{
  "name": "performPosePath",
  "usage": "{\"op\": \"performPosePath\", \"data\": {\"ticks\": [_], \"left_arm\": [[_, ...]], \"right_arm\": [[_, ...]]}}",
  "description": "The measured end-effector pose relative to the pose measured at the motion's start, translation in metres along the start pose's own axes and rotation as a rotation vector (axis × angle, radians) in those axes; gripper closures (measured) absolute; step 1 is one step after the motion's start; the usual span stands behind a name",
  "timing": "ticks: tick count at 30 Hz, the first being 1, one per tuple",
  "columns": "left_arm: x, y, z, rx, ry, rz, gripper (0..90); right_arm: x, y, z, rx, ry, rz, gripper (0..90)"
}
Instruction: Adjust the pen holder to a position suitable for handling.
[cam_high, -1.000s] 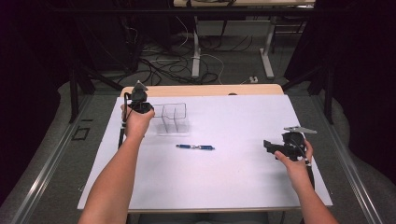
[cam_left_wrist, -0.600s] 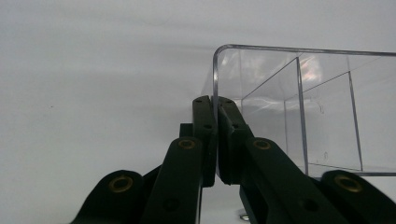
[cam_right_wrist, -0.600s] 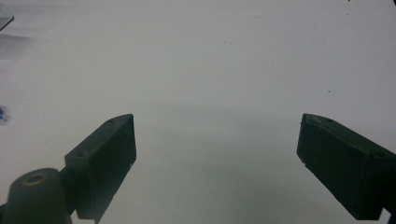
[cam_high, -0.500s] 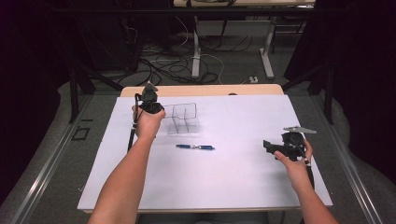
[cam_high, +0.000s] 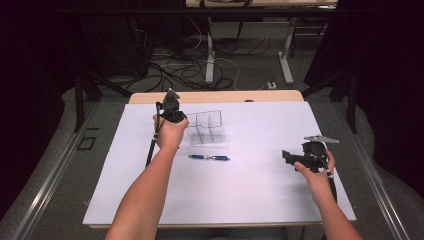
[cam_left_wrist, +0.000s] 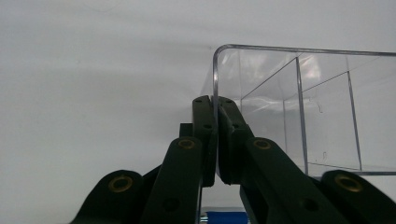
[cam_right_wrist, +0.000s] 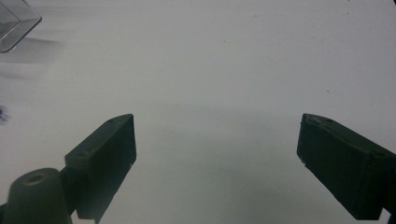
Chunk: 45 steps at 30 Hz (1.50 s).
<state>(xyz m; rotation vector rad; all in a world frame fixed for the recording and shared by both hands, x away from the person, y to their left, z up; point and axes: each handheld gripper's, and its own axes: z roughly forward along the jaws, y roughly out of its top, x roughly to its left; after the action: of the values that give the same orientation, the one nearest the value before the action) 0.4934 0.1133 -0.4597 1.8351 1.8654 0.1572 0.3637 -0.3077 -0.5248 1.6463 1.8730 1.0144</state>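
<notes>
Clear organizer (cam_high: 206, 128), blue pen (cam_high: 209, 158) just beside

My forearms are bare, no sleeves. My left gripper (cam_left_wrist: 215, 140) has matte black, flat-sided jaws with brass-ringed pivot holes and small dark screws. My right gripper (cam_right_wrist: 217, 163) has blocky black pads; a grey three-cornered plate sits at its twelve o'clock, and a black cable trails toward six.
</notes>
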Motion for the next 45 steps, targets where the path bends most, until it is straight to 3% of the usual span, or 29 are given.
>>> {"op": "performPosePath", "data": {"ticks": [6,11,13,19,21,32,45], "left_arm": [[-0.009,-0.002,0.003,0.005,0.011,-0.003,88.2],[-0.011,-0.004,0.006,0.011,-0.012,-0.037,87.0],[-0.013,-0.004,0.006,0.011,-0.008,-0.03,86.6],[-0.017,-0.006,0.008,0.018,-0.05,-0.024,83.4],[-0.018,-0.006,0.008,0.018,-0.041,-0.018,82.9],[-0.014,-0.006,0.008,0.016,-0.079,-0.016,81.2],[-0.001,-0.002,-0.006,-0.016,-0.134,-0.012,64.4]], "right_arm": [[-0.001,0.0,0.0,-0.001,0.001,-0.004,11.5],[-0.001,0.0,0.0,0.0,0.002,-0.004,11.5],[-0.001,0.0,0.0,0.0,0.003,-0.004,11.5],[-0.001,0.0,0.0,0.0,0.002,-0.005,11.5],[-0.001,0.0,0.0,0.001,0.003,-0.006,11.6],[0.0,0.0,0.001,0.001,0.004,-0.005,11.6],[0.0,0.0,0.001,0.0,-0.001,-0.017,12.2]]}}
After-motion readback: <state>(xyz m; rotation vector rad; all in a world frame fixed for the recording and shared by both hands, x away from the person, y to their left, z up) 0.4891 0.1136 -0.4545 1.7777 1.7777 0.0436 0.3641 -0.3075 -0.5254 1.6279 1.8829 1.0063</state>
